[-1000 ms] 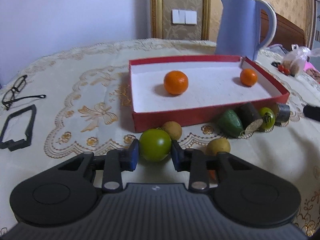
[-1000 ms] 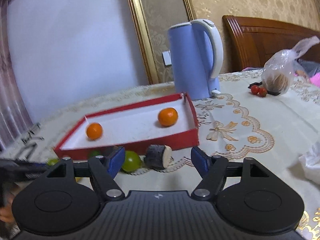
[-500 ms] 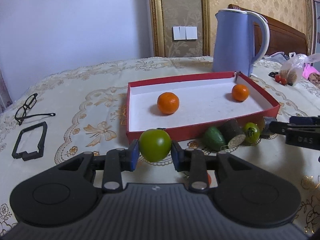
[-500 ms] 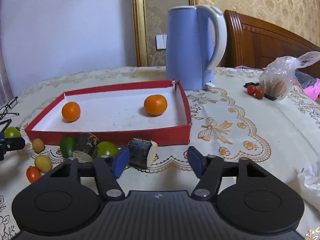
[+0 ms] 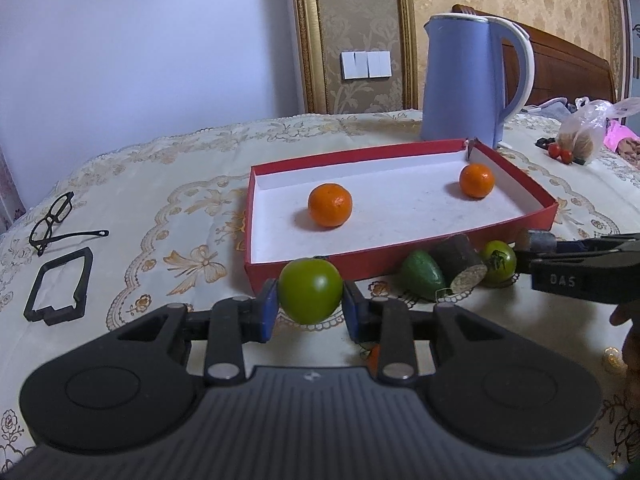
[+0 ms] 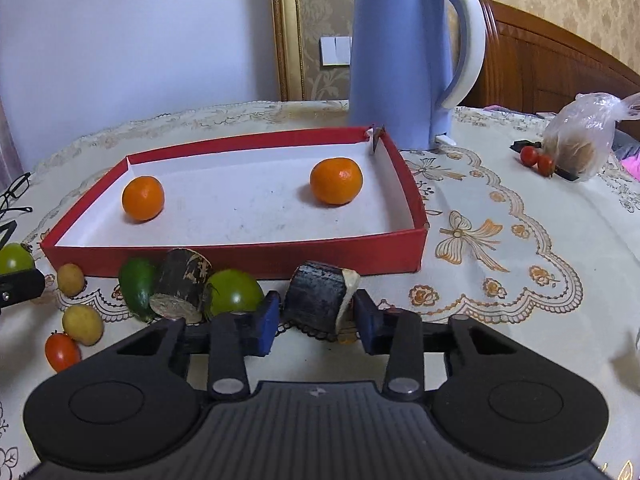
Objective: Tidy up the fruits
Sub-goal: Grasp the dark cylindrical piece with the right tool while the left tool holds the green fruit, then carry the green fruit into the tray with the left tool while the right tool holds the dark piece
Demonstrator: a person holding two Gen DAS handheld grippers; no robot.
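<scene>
Your left gripper (image 5: 307, 312) clamped on round green tomato (image 5: 310, 290) before shallow red cardboard tray (image 6: 224, 255), your right gripper (image 6: 316, 317) closing around dark cut sugarcane chunk (image 6: 318, 298), pads touching it, two oranges (image 6: 143, 198) inside tray.

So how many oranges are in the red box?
2. One orange sits near the left end of the red box, the other orange near the far right corner. None seem hidden; the box floor is fully visible.

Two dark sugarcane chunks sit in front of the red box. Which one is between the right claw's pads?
The right-hand sugarcane chunk, lying alone with its pale cut end facing right. The other chunk is wedged between the avocado and green tomato.
</scene>
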